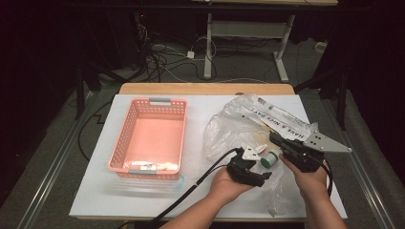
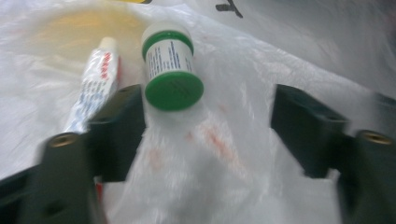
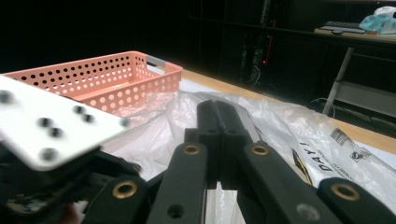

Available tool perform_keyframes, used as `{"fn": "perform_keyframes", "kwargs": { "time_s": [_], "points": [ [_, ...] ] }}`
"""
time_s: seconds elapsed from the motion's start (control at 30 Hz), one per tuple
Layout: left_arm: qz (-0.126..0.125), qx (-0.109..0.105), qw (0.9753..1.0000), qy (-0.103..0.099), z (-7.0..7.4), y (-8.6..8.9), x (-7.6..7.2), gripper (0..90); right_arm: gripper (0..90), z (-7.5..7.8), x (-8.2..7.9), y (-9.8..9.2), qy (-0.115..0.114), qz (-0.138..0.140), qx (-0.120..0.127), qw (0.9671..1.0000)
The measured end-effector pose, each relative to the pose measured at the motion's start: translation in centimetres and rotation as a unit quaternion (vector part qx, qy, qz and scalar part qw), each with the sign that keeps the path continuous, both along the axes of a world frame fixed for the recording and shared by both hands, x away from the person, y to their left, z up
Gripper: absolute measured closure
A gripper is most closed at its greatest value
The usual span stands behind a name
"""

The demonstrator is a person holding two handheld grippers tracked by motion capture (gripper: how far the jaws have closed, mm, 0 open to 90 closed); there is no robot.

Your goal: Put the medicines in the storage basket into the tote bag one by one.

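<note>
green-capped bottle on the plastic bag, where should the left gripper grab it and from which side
Grip the green-capped bottle across its white labelled barrel, just behind the wider cap. It lies on its side on the plastic bag with the cap toward the open left gripper, so come from the cap end. The tube lies close alongside, so one of the fingers must slip between them.

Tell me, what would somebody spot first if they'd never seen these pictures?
Probably the pink basket on the left half of the white table, bright against the dark room. Next, the crumpled clear plastic bag on the right, where a small green-capped bottle lies beside a white tube. The left gripper hovers over them, jaws wide apart, while the right gripper has its jaws pressed together.
</note>
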State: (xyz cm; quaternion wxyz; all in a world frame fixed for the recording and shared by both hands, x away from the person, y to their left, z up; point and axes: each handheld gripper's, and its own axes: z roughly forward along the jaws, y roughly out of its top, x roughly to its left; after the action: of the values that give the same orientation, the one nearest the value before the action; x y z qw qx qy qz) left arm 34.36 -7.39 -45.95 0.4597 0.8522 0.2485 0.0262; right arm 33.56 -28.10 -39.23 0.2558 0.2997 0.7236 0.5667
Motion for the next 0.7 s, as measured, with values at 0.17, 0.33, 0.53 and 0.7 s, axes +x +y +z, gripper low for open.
{"fn": "perform_keyframes", "kwargs": {
  "time_s": [0.17,0.33,0.53,0.7],
  "points": [
    [-0.005,0.001,1.0000,0.001,0.2,1.5,-1.1,17.8,90.0,0.0,0.0,0.1,0.001,-0.001,-0.001,1.0000],
    [-0.006,-0.009,0.9999,0.000,0.5,3.2,-1.9,13.8,90.0,-0.1,0.0,0.2,0.002,0.001,-0.003,1.0000],
    [-0.007,-0.014,0.9999,0.001,0.8,5.0,-2.9,0.0,90.0,-0.1,0.0,0.2,-0.005,0.003,-0.007,1.0000],
    [-0.013,-0.012,0.9998,0.000,1.1,6.0,-3.5,0.0,90.0,-0.1,0.0,0.3,0.003,0.001,-0.004,1.0000]
  ]
}}
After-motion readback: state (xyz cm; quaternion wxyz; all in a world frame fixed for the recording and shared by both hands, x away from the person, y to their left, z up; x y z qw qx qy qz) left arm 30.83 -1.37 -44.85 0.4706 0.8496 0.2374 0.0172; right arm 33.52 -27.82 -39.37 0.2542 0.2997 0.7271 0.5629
